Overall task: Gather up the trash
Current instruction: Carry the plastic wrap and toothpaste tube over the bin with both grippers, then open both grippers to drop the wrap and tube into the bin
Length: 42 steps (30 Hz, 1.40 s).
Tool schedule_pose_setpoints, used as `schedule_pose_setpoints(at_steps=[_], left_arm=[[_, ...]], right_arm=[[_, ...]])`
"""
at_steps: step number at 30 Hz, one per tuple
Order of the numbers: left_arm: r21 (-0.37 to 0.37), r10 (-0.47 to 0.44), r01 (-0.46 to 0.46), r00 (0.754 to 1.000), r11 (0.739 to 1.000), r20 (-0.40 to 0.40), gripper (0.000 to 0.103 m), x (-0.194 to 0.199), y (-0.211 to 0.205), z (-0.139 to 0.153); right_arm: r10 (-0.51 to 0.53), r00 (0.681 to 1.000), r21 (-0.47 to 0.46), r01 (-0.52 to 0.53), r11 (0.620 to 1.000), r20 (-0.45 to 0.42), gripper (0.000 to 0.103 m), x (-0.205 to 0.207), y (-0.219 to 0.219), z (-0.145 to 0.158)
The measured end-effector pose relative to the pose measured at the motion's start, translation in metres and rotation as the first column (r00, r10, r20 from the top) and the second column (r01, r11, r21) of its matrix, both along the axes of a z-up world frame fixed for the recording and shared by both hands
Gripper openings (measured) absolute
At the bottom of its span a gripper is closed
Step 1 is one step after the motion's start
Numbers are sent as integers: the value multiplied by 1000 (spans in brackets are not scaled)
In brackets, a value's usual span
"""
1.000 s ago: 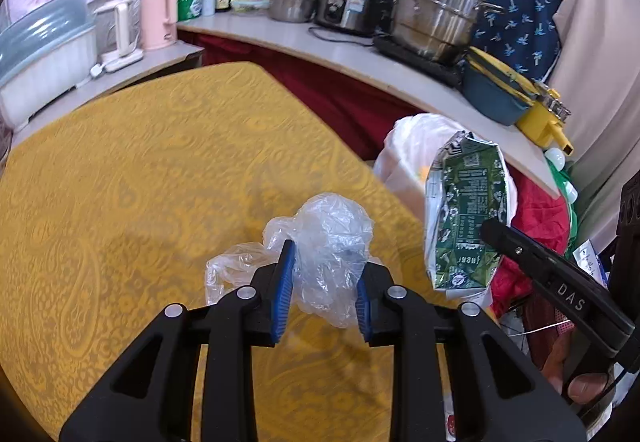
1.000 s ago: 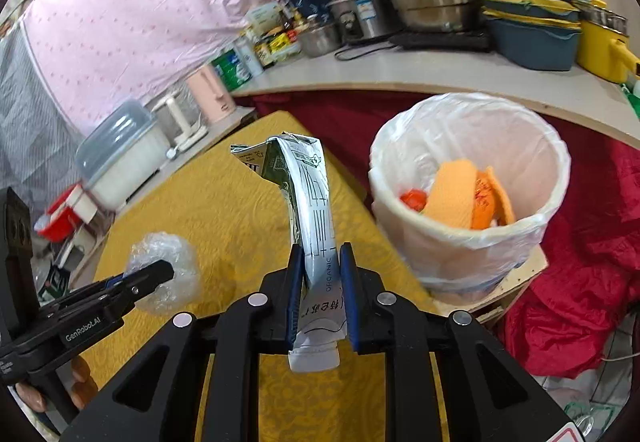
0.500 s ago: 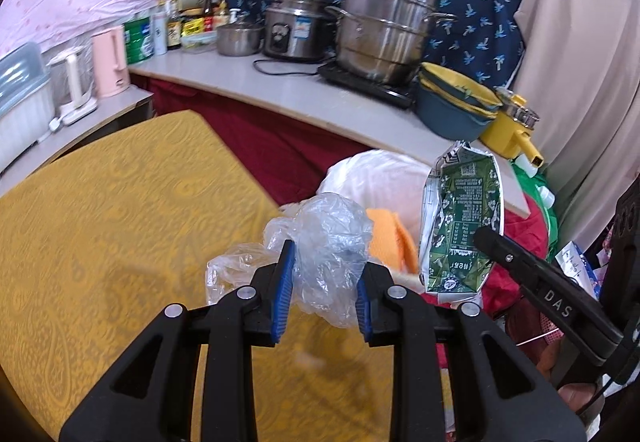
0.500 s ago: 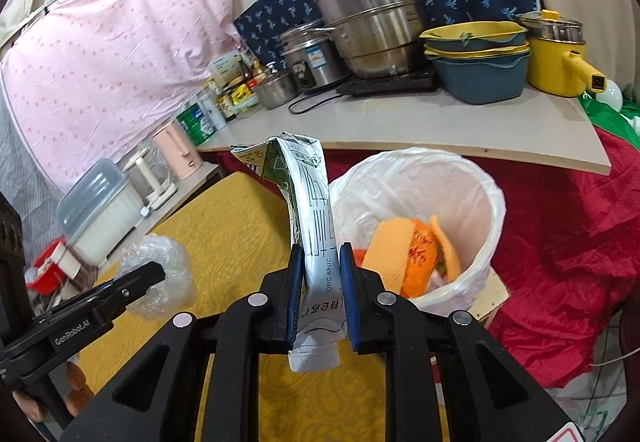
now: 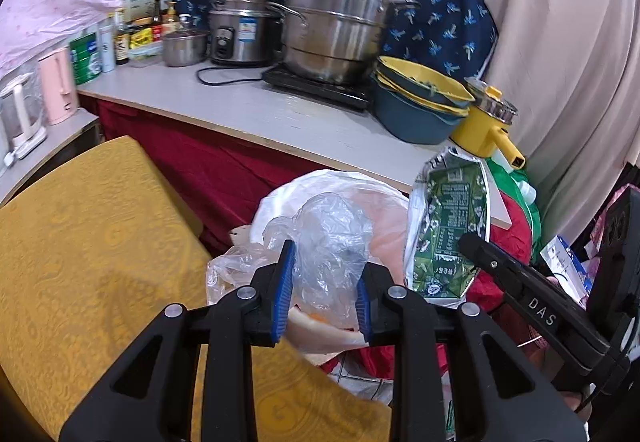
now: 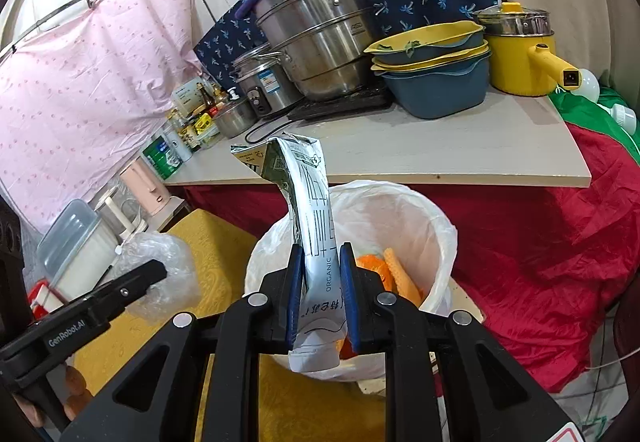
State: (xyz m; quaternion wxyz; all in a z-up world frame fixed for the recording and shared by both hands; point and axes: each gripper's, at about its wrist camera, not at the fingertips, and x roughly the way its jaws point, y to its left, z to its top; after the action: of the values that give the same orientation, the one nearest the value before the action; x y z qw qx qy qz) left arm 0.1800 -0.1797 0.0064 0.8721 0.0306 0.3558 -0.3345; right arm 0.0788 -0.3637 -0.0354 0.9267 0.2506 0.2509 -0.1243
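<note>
Trash is held in both grippers at once. Crumpled clear plastic wrap point(image 5: 328, 250) is pinched between the 2 blue pads of the left gripper point(image 5: 322, 292), bulging above and to the left of the fingers. A flattened green-and-silver carton point(image 6: 316, 238) is clamped between the pads of the right gripper point(image 6: 320, 296); it stands up from the jaws and bends over to the left at its torn top, and its lower end hangs below the pads.

Just ahead of and below the right gripper sits a bin lined with a white bag point(image 6: 440, 238), holding orange scraps point(image 6: 394, 268). From the left wrist view the same bag point(image 5: 288, 198) lies directly behind the wrap, and the carton point(image 5: 448, 230) shows to the right of the left gripper, gripped by the black finger of the right gripper point(image 5: 496, 266). From the right wrist view the left gripper point(image 6: 156, 272) comes in low on the left with the wrap point(image 6: 160, 266) bunched at its tip.

Under and to the left of both grippers is a table with a yellow patterned cloth point(image 5: 80, 242). Beyond the bin runs a pale counter point(image 6: 420, 150) above red fabric point(image 6: 540, 262), carrying a tall steel steamer pot point(image 6: 320, 38), a rice cooker point(image 6: 260, 82), stacked blue and yellow basins point(image 6: 436, 70) and a yellow pot point(image 6: 520, 50).
</note>
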Motion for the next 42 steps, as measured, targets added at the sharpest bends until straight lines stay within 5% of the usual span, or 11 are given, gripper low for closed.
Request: schedule_pose_setpoints(at_steps=[15, 30, 32, 34, 37, 42], left_arm=[[39, -38, 39, 999, 998, -39, 26, 26, -53, -25], [40, -33, 35, 998, 999, -55, 29, 43, -62, -34], [50, -26, 29, 998, 998, -60, 43, 47, -63, -37], [54, -14, 17, 998, 998, -57, 52, 48, -62, -39], [56, 12, -10, 999, 998, -43, 68, 48, -57, -38], [61, 36, -36, 999, 998, -1, 73, 41, -43, -29]], right_arm=[[-24, 999, 15, 25, 1000, -33, 18, 27, -34, -21], [-21, 999, 14, 21, 1000, -48, 19, 42, -40, -32], [-24, 999, 14, 25, 1000, -46, 22, 44, -40, -33], [-42, 998, 13, 42, 999, -36, 40, 42, -40, -32], [-56, 998, 18, 57, 998, -19, 46, 38, -40, -28], [-49, 998, 11, 50, 999, -24, 55, 33, -35, -22]])
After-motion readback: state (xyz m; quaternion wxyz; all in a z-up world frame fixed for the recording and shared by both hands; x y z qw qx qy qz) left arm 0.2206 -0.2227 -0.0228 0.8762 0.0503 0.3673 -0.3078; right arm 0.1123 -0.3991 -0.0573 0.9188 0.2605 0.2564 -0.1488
